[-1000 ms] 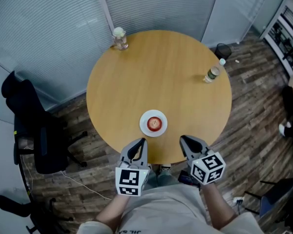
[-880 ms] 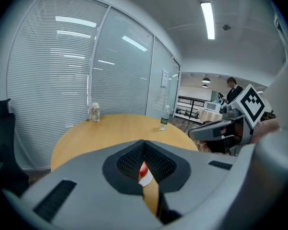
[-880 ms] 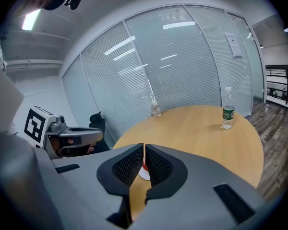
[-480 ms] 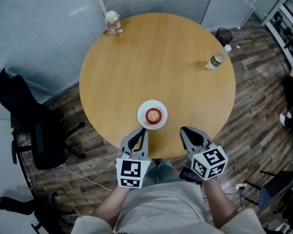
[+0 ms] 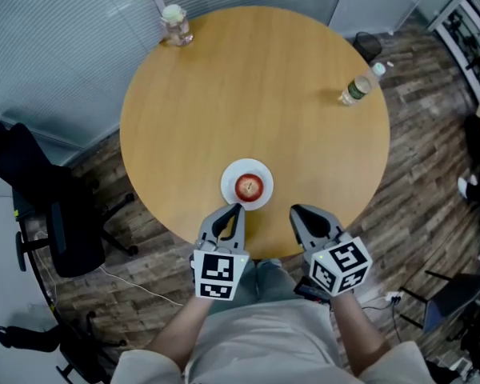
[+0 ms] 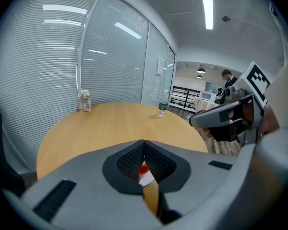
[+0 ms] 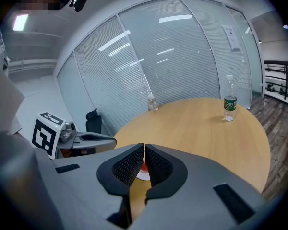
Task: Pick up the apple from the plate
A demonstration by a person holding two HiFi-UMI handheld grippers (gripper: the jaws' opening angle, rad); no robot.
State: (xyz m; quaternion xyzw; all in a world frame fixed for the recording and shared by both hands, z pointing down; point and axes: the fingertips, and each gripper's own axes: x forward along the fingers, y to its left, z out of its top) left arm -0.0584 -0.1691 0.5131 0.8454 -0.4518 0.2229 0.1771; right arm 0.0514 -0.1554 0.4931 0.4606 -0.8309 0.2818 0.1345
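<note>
Left gripper: jaws clenched together, nothing held. It sits above the near edge of the tabletop, tips pointing toward the plate and just short of its near rim; no contact is visible. In the left gripper view a sliver of red and white shows past the closed pads (the fruit and the plate lying beyond them, not between them).

Right gripper: jaws likewise drawn together with only a hairline slit between the pads, nothing gripped. It is level with the left gripper at the same near edge, to the right of the plate and clear of it. Each gripper carries its marker cube at the rear, held in the person's hands.

Apple: red, resting in the middle of the small white plate, untouched by either gripper. The plate stands on the round wooden tabletop close to its near edge, slightly left of the midpoint between the two grippers.

Farther out: a water bottle with a green label stands near the right edge of the tabletop, and a small clear jar stands at the far left edge, both well apart from the plate. A black office chair stands on the wooden floor left of the table, beside glass partitions with blinds.
</note>
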